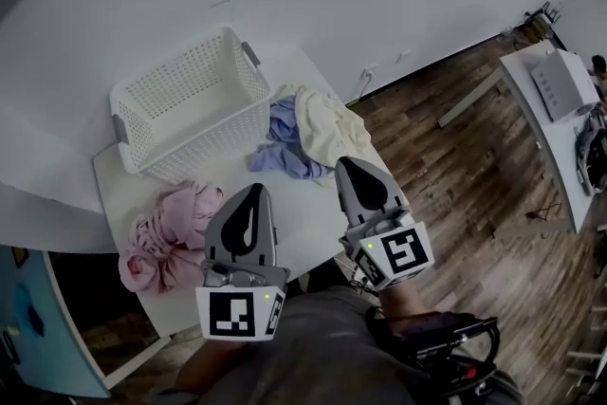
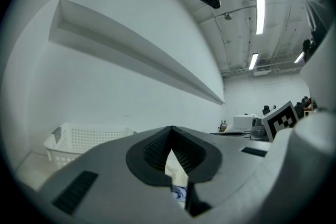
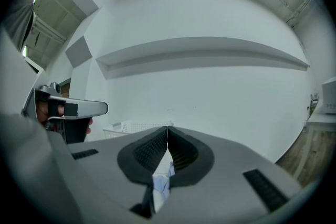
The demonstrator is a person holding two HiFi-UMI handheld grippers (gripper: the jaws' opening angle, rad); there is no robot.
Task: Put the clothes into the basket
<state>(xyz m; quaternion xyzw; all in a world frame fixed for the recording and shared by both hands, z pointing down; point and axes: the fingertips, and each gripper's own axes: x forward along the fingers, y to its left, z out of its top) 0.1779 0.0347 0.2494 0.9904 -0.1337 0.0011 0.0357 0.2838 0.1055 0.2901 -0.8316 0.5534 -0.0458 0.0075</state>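
1. Left tongs [image 1: 253,192] and right tongs [image 1: 350,165] hung shut, empty, over the table's [image 1: 305,209] near edge.
2. Pink garment [image 1: 166,232] lay near the left edge; blue garment [image 1: 285,145] and cream garment [image 1: 330,130] beside the basket [image 1: 175,64], cream apparently overhanging.

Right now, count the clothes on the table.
3: pink garment at the near left corner, blue garment right of the basket, cream garment against it. More may hide underneath.

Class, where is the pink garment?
In the head view, the pink garment lies at the left edge of the table, below the basket, left of the left gripper.
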